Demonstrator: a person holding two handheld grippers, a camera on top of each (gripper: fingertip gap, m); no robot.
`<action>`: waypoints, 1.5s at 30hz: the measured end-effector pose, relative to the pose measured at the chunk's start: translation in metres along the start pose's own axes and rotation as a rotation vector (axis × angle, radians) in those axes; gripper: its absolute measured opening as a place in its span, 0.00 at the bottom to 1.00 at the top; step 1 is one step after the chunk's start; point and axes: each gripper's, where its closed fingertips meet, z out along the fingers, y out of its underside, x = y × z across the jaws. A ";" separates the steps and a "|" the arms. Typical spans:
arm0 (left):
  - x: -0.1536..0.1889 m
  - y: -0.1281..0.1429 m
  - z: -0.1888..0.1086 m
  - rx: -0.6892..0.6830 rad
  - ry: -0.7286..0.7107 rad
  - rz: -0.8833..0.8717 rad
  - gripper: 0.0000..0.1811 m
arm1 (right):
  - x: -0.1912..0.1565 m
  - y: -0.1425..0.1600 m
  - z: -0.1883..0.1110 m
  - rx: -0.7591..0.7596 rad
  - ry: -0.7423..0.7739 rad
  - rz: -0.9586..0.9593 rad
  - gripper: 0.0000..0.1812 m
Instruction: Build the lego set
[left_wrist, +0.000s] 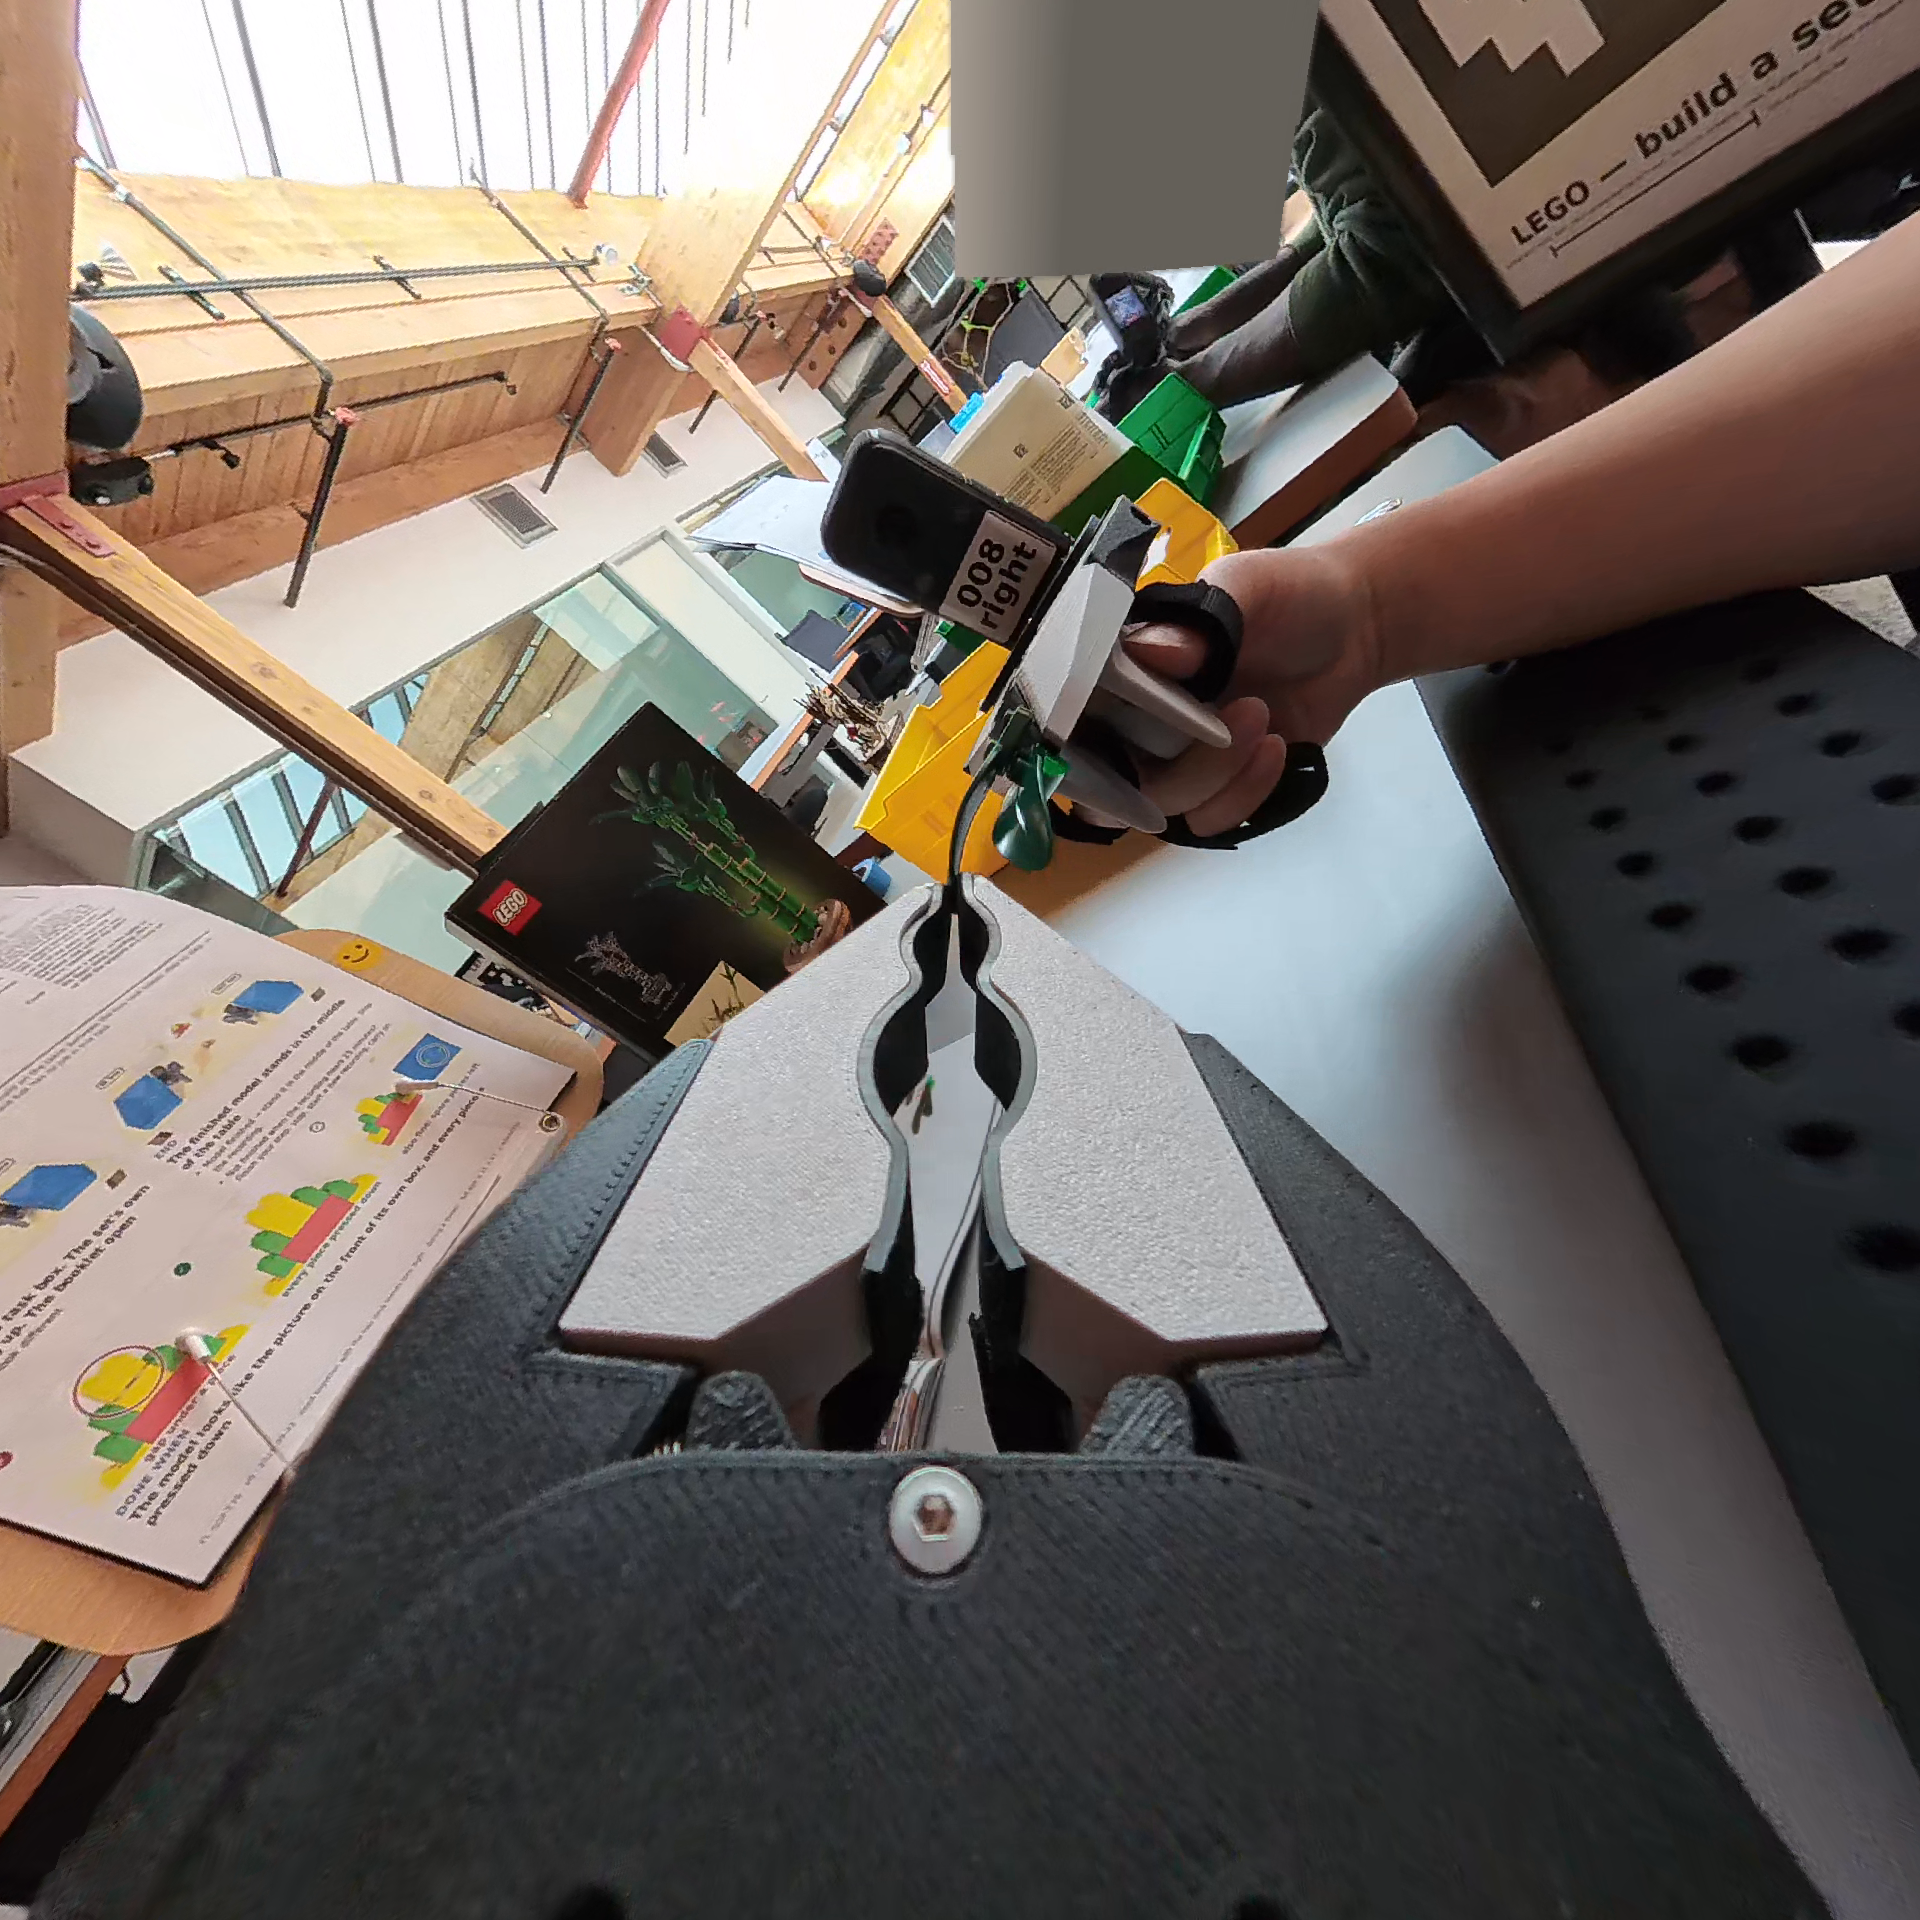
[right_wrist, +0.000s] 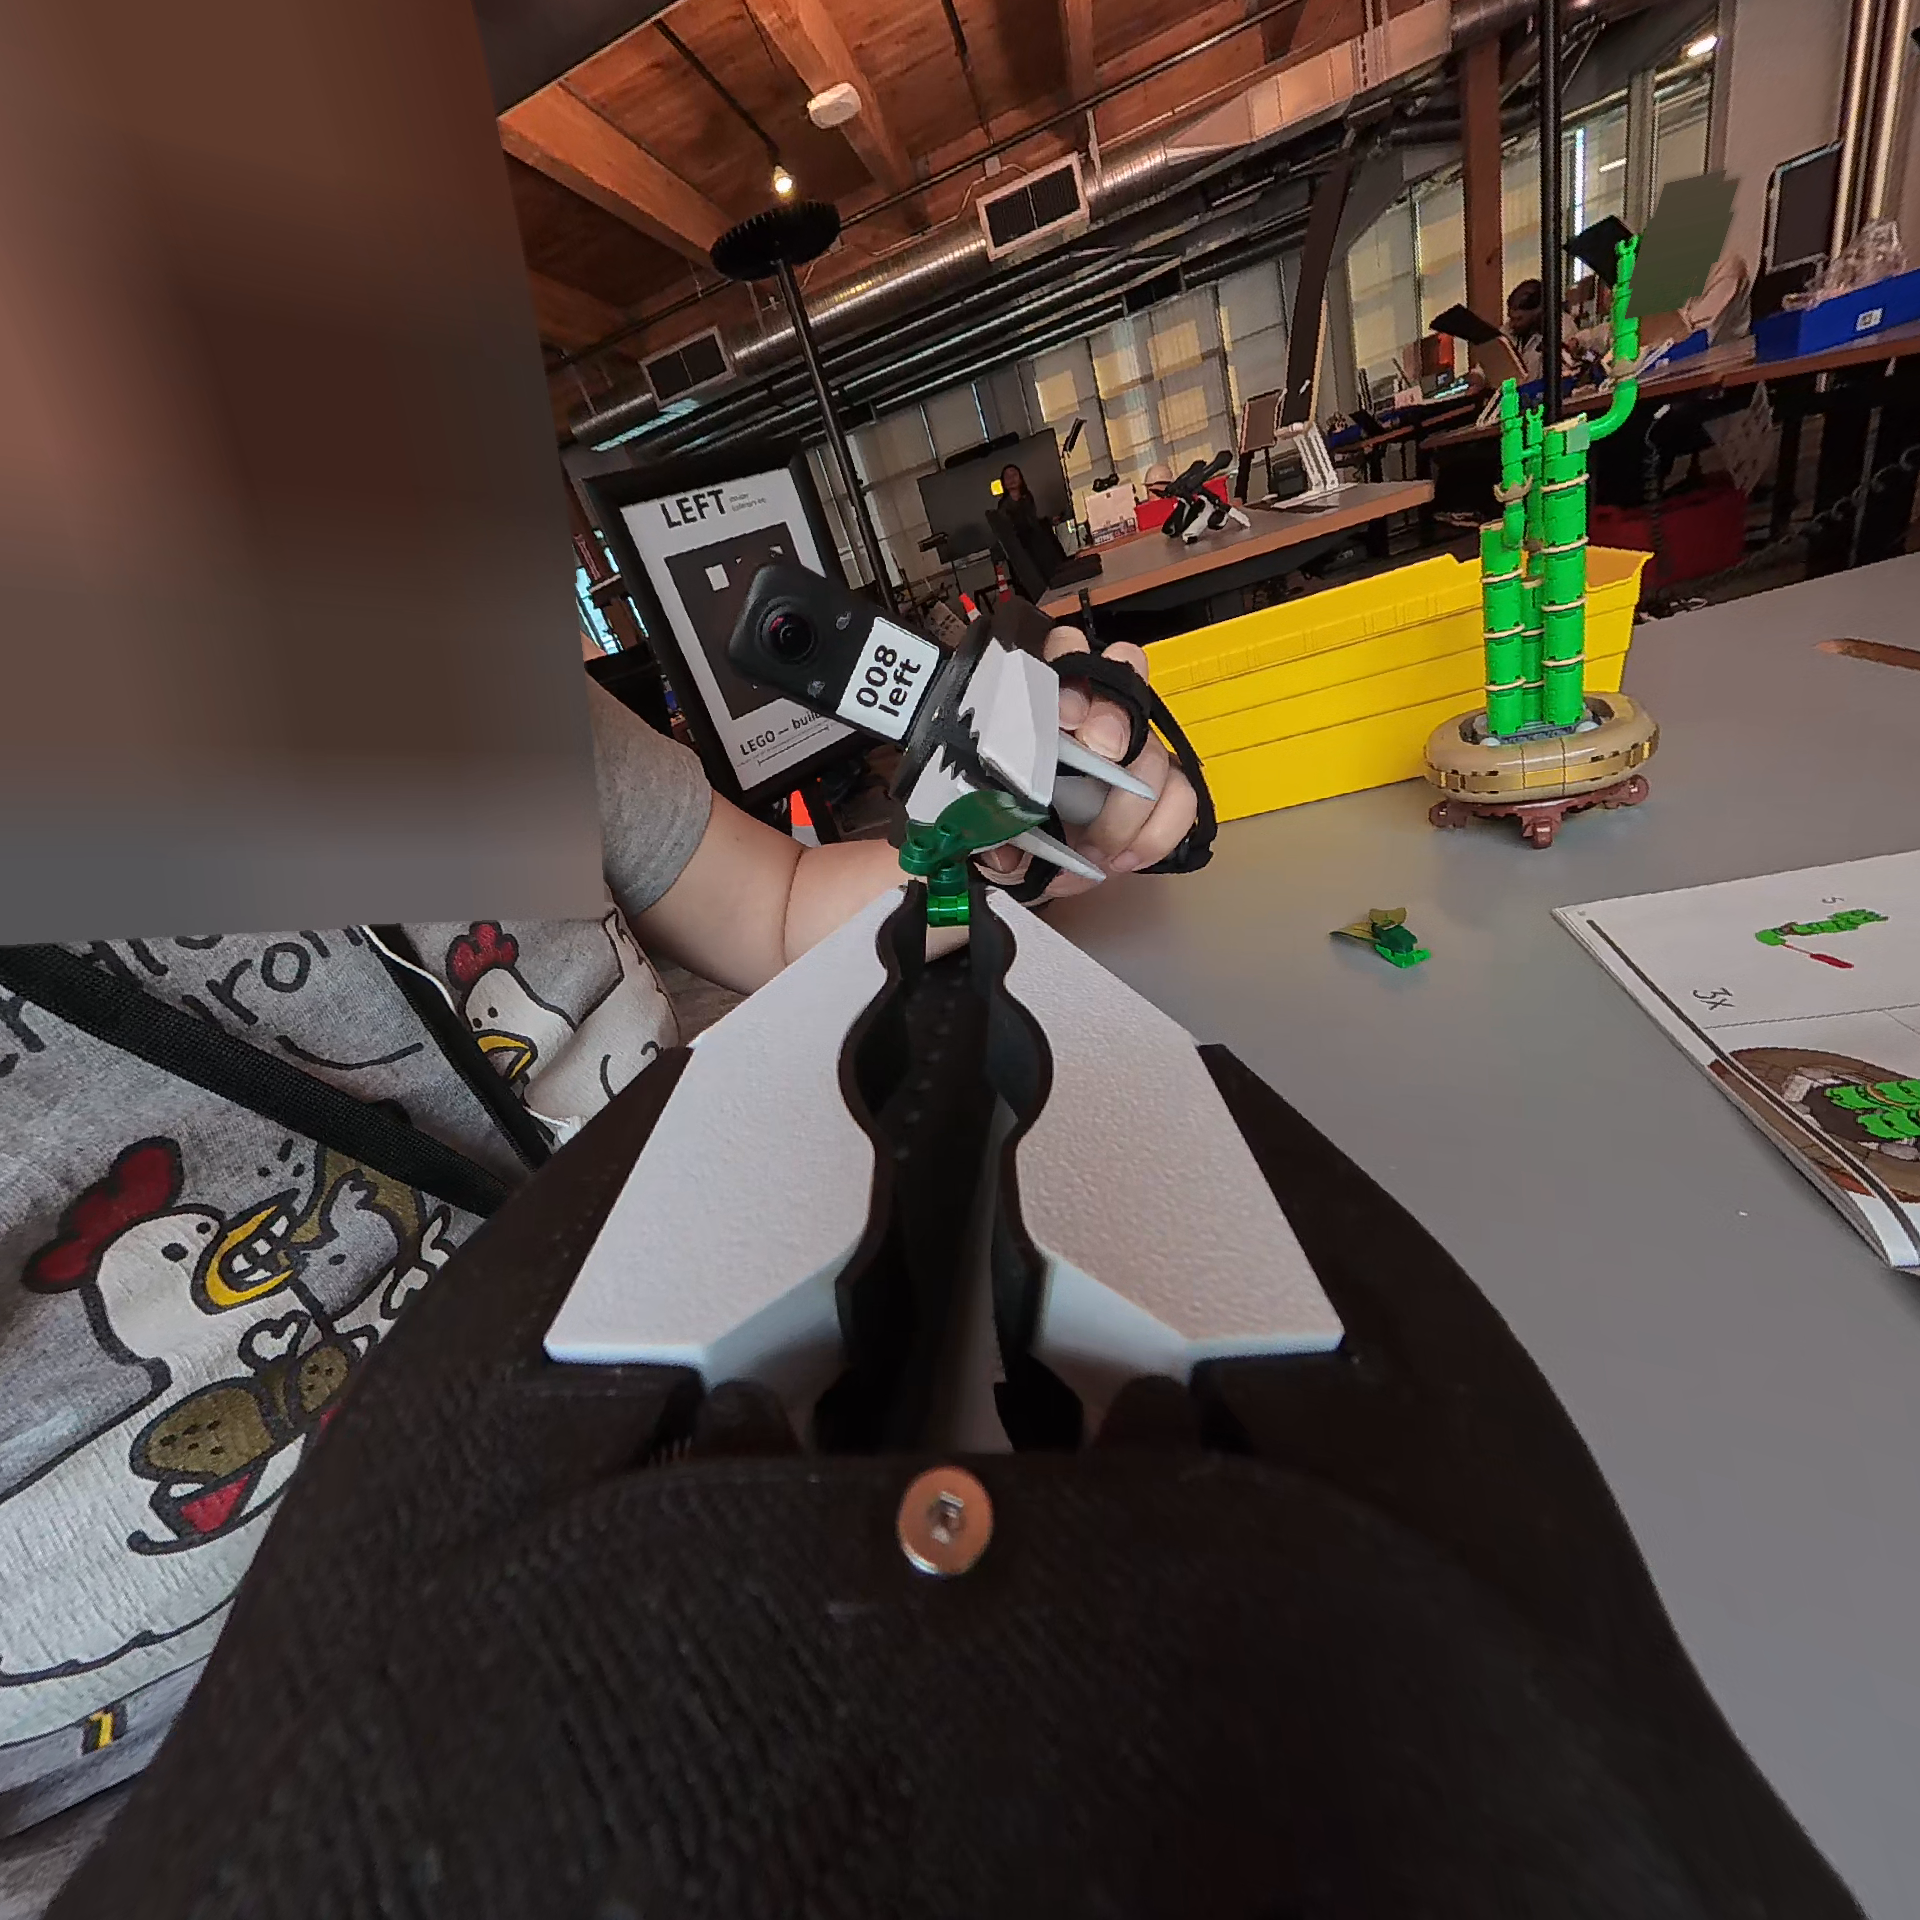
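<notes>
At frame centre, our right gripper (right_wrist: 948, 914) pinches a small green lego piece (right_wrist: 951, 906). Our left gripper (left_wrist: 958, 896) seems clamped on its thin dark stem (left_wrist: 961, 831). The bamboo model (right_wrist: 1538, 623) stands upper right.

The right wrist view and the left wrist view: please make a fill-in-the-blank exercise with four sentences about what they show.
1. The tall green bamboo model stands in a round tan pot in front of a long plastic bin whose colour is ____.
2. The right gripper is shut on a small bright ____ brick.
3. The left gripper pinches a thin ____ stem of the dark green leaf piece.
4. The open instruction booklet lies on the ____ table.

Missing words: yellow; green; black; grey
</notes>
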 end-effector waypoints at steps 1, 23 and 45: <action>0.000 0.000 0.000 0.002 -0.006 0.008 0.00 | -0.001 0.000 0.000 0.003 -0.006 0.008 0.03; -0.052 0.005 -0.029 -0.049 -0.201 0.035 0.00 | 0.009 0.004 -0.001 -0.017 0.039 0.028 0.03; -0.095 0.028 -0.174 -0.247 -0.652 0.054 0.00 | 0.071 0.030 -0.005 -0.083 0.306 0.002 0.03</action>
